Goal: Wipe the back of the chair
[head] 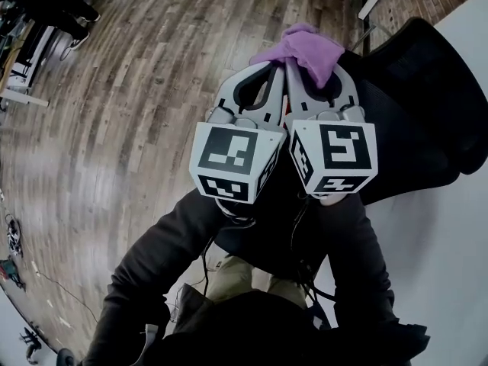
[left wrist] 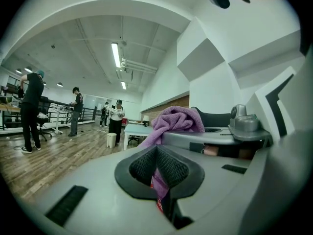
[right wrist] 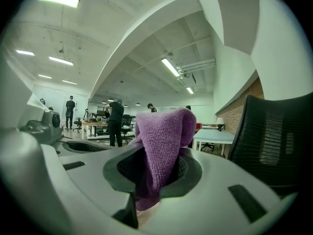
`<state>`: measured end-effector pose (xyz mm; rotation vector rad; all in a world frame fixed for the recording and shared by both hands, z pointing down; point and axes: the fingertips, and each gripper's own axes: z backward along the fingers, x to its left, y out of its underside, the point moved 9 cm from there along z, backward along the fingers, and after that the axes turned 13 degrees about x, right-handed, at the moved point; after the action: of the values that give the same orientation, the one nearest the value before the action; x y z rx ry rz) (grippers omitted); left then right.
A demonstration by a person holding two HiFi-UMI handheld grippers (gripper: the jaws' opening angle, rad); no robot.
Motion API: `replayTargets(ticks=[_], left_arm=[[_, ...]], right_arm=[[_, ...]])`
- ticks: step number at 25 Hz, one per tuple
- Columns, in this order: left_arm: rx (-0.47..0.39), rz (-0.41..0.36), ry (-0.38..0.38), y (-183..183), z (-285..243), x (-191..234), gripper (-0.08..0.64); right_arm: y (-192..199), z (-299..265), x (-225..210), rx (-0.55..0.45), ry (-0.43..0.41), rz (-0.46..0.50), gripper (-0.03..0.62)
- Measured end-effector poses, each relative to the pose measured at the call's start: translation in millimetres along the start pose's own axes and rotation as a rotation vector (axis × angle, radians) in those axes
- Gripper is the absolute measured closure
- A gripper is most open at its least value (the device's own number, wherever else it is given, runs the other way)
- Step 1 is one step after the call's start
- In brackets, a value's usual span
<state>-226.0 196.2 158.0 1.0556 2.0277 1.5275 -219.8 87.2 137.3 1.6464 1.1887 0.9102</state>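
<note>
In the head view, the left gripper (head: 267,78) and the right gripper (head: 320,82) are seen held side by side, with a crumpled purple terry cloth (head: 305,48) bunched over their tips. How it is held is not shown there.

That is shown in the gripper views. In the left gripper view the jaws of the left gripper (left wrist: 159,180) are seen closed on a thin strip of the cloth (left wrist: 176,121), whose bulk is draped on the right gripper's body. In the right gripper view the right gripper (right wrist: 146,180) is seen clamped on a thick fold of the cloth (right wrist: 164,136).

The black mesh-backed office chair (head: 412,105) is placed just right of the grippers and beyond them. Its back (right wrist: 279,141) is shown near the cloth in the right gripper view, and contact cannot be told.

A wooden plank floor (head: 137,90) is spread to the left. A white table (right wrist: 212,136) and several standing people (right wrist: 116,124) are seen far off. The lower head view is filled by dark sleeves (head: 152,273).
</note>
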Motion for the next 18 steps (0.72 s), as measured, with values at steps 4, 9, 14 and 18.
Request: replayTargets(ticks=[4, 9, 14, 18], left_arm=[[0.013, 0.008, 0.009, 6.3, -1.1, -3.9, 0.561], [0.03, 0.029, 0.022, 6.5, -10.2, -13.5, 0.561], [0.035, 0.014, 0.047, -3.1, -29.5, -29.6, 0.561], [0.076, 0.007, 0.054, 8.7, -33.4, -37.2, 0.561]], right_arm=[[8.2, 3.2, -1.2, 0.01, 0.005, -0.013, 0.523], [13.8, 6.8, -13.4, 0.031, 0.01, -0.04, 0.523], [12.3, 11.6, -38.7, 0.03, 0.034, -0.051, 0.523], [29.4, 13.7, -42.4, 0.055, 0.032, -0.086, 0.523]])
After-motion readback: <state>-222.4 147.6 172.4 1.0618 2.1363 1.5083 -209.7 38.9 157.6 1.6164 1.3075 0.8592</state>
